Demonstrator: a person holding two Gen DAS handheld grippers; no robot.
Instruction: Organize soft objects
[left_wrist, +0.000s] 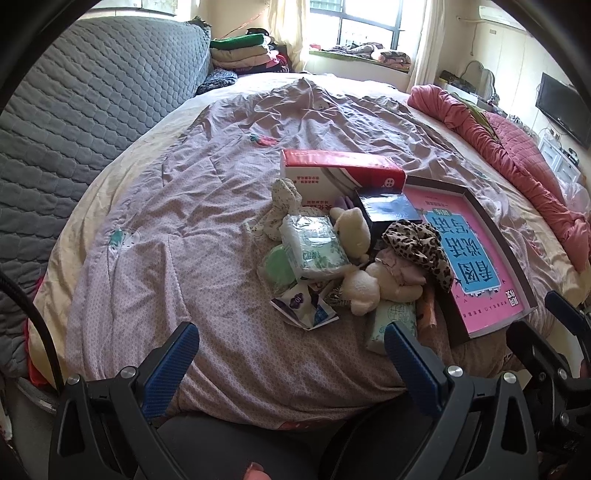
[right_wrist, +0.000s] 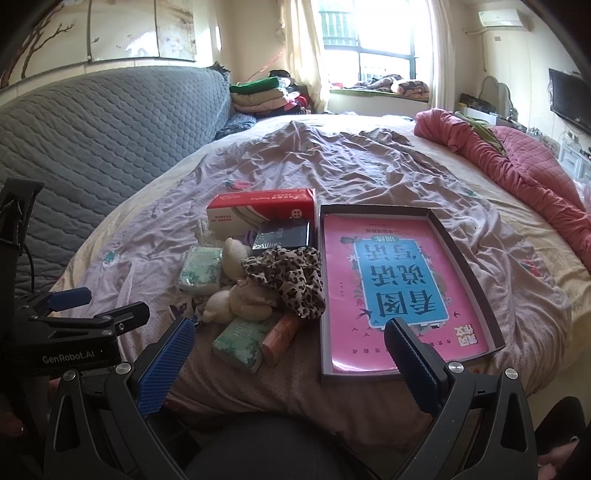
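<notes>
From the left wrist camera, the left gripper (left_wrist: 291, 345) hangs over the near edge of the bed with its blue-padded jaws spread wide and nothing between them. The heap of soft things lies on the lilac quilt (left_wrist: 177, 236) at about one o'clock from it: a cream plush toy (left_wrist: 373, 284) sprawls in the middle, a green-printed tissue pack (left_wrist: 314, 247) touches it at nine o'clock, and a leopard-print cloth (left_wrist: 421, 247) drapes at its two o'clock, spilling onto the shallow box lid (left_wrist: 491, 221) that holds a pink book cover. A second tissue pack (left_wrist: 391, 321) lies just beside the right finger. A red-and-white tissue box (left_wrist: 332, 173) and a dark box (left_wrist: 388, 208) sit at twelve o'clock of the heap. The right gripper's fingers show at the four o'clock edge.

From the right wrist camera, the right gripper (right_wrist: 290, 343) is likewise wide open and empty. The plush toy (right_wrist: 236, 295) and leopard-print cloth (right_wrist: 291, 280) lie at eleven o'clock from it, a tissue pack (right_wrist: 240, 343) just ahead, and the box lid (right_wrist: 469, 258) at one o'clock. The left gripper (right_wrist: 99, 308) appears at nine o'clock.
</notes>
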